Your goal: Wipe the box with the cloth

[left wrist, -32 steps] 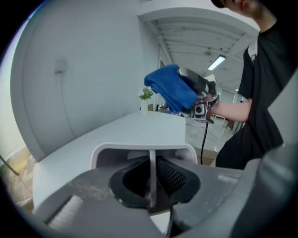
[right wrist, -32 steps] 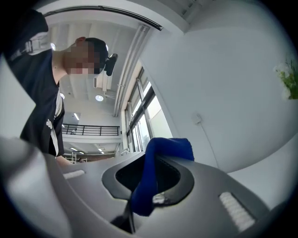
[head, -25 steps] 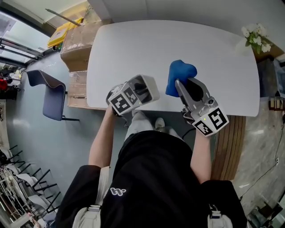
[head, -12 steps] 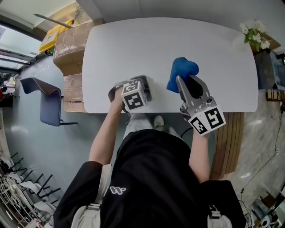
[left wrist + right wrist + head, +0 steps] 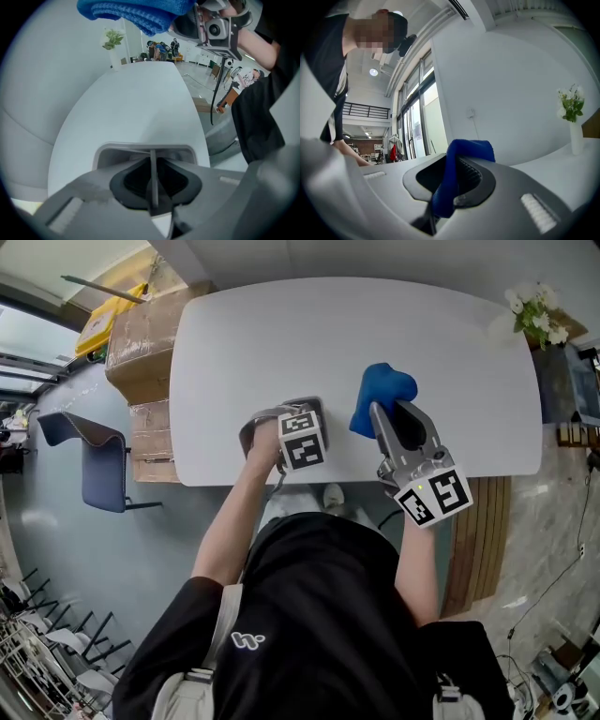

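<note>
Head view, from the left: one blue chair (image 5: 94, 460) stands on the floor beyond the table's left end. Far of it is a stack of cardboard cartons (image 5: 141, 329); at least two show. One white table (image 5: 281, 324) fills the middle.

Near the table's near edge, left of centre, the left gripper (image 5: 151, 183) has its jaws closed on a thin upright wall of the box (image 5: 140, 149). It is one pale, open-topped box, and its rim shows just past the pads in the left gripper view. Whether its base rests on the table or is raised a little, I cannot tell.

Just to the right, the right gripper (image 5: 447, 190) is clamped on the single blue cloth (image 5: 382, 390). The cloth bunches up past the jaw tips and is held near the box, to its right, but apart from it.

At the far right corner stands one vase of white flowers (image 5: 532, 315).

As for progress, both tools are loaded: the box is pinned and the cloth is in hand. No cloth-to-box contact is visible, though. I judge the wiping itself is still to do, or is between strokes. The box surfaces give no sign either way.
</note>
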